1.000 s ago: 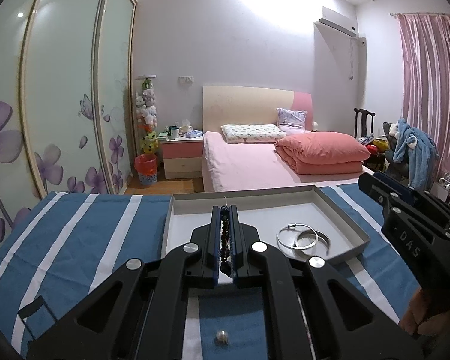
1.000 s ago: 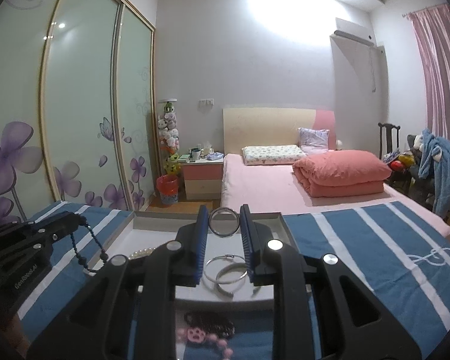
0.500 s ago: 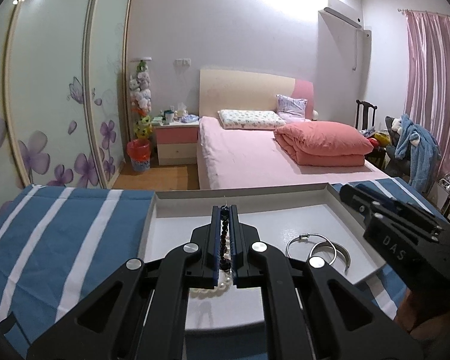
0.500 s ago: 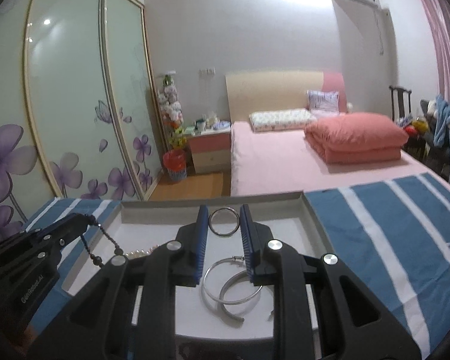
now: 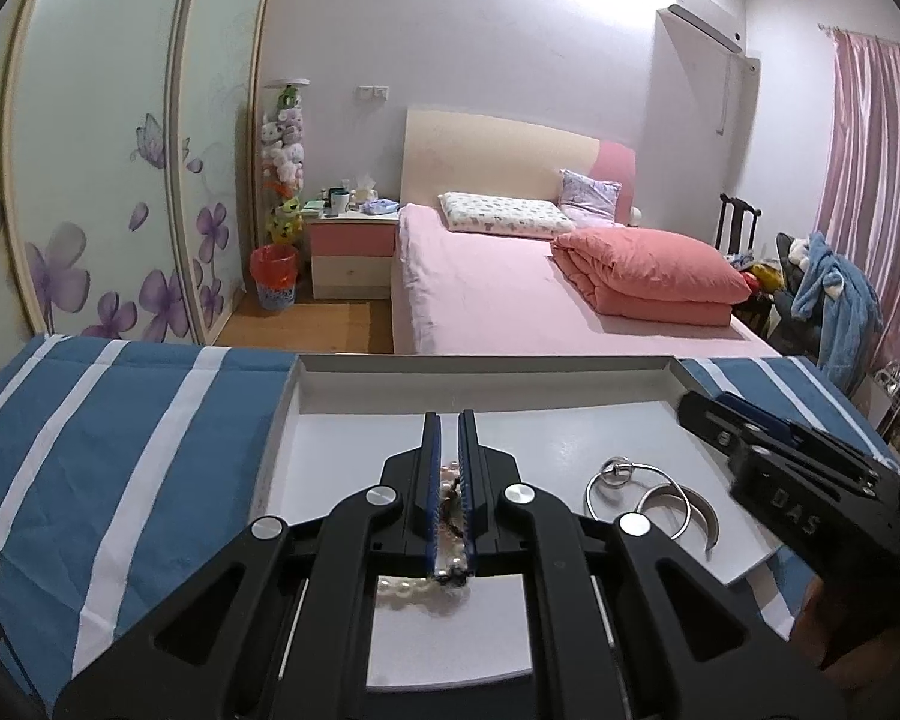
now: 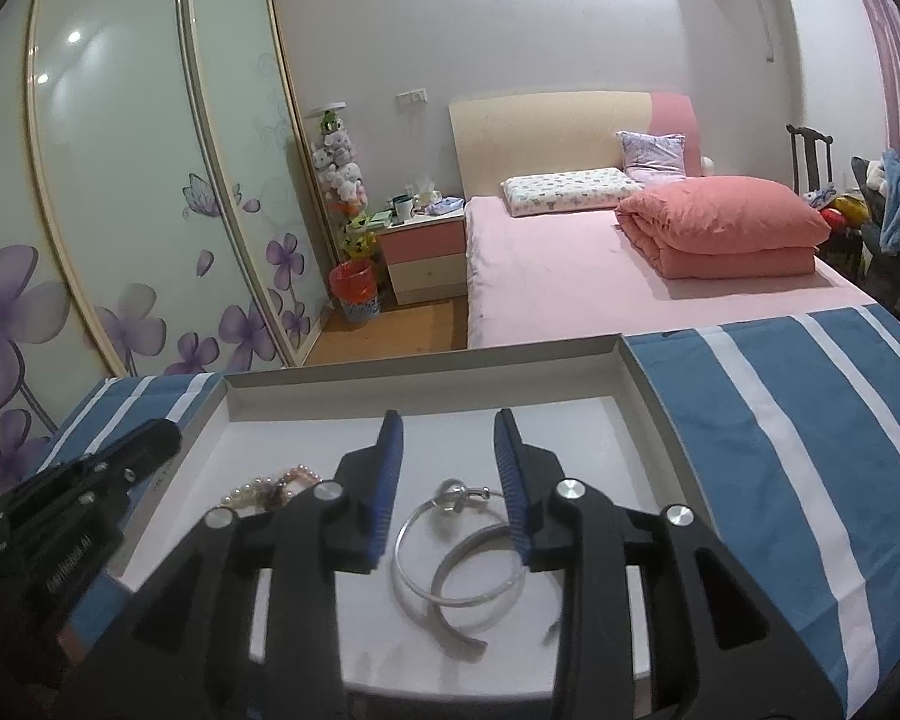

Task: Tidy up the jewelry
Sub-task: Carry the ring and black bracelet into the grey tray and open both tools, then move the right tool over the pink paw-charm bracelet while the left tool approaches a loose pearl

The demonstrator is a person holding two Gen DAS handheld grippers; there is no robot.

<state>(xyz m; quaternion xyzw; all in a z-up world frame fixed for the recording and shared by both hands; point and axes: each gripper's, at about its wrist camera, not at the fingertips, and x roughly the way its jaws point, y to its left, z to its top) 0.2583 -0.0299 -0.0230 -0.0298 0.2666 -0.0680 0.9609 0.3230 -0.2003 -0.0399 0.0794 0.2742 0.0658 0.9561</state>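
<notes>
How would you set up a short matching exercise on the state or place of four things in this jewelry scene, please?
Things:
1. left tongs
2. right tongs
3. silver bangles
4. folded quilt

States or places:
A. on the pink bed
B. open
C. shut on the dark bead strand
D. lying in the white tray

Pairs: 1-C, 2-B, 3-D, 4-A.

Note: the right tongs' jaws have just been opening, and they grip nothing.

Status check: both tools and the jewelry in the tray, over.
Left tool shut on dark bead strand, over pearls. Right tool just opened, small ring dropped among silver bangles in tray. Nothing blocking.
</notes>
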